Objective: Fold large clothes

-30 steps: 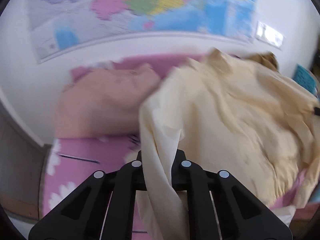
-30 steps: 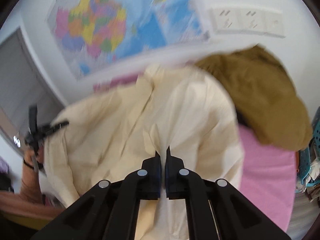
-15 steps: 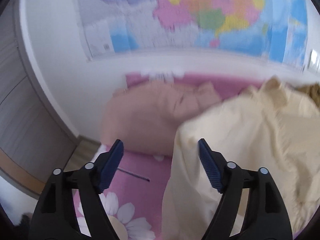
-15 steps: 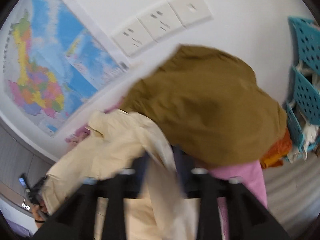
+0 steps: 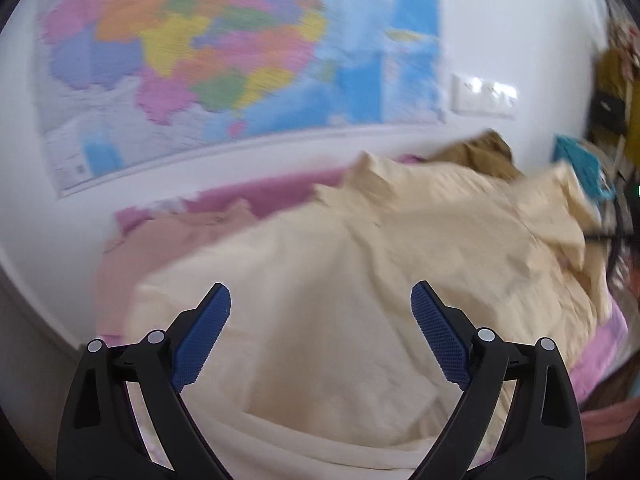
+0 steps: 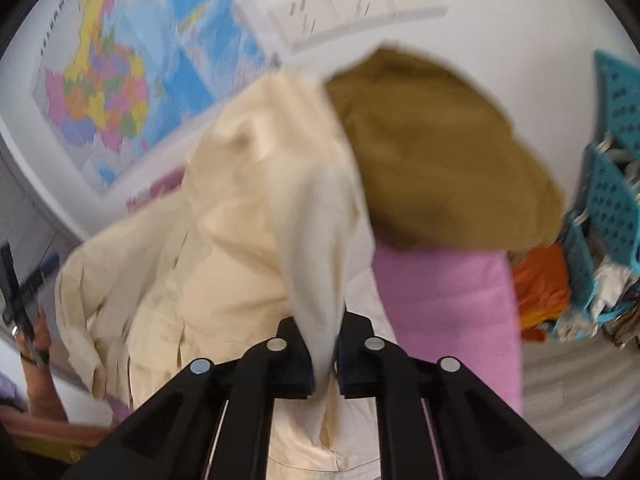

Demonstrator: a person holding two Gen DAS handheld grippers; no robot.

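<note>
**Cream garment: let go on the left, pinched on the right**

Left gripper (image 5: 320,300): jaws spread wide, blue ribbed pads (image 5: 202,334) facing each other with nothing between them. The jaws have just been opening. Below and beyond the tips lies the cream garment (image 5: 360,280), rumpled, not touched by either pad.

Right gripper (image 6: 324,354): jaws have just been closing and now stand nearly together, clamped on a fold of the same cream garment (image 6: 256,240). The fold runs up from between the pads as a thick band, then spreads into the main body of the cloth to the left in this view.

Garment position: heaped on a pink bed cover (image 6: 448,312), covering most of it in the left wrist view. Its far edge overlaps a brown garment (image 6: 432,152) bunched against the wall. A pale pink garment (image 5: 160,240) lies at the left side of the bed, partly under the cream one.

Surroundings: coloured wall map (image 5: 220,60) above the bed; white socket plates (image 6: 352,4) beside it. Teal plastic baskets (image 6: 616,184) at the right, an orange cloth (image 6: 540,280) just below them.

The person's left hand (image 6: 32,344) shows at the far left edge of the right wrist view. Both views are motion-blurred.
</note>
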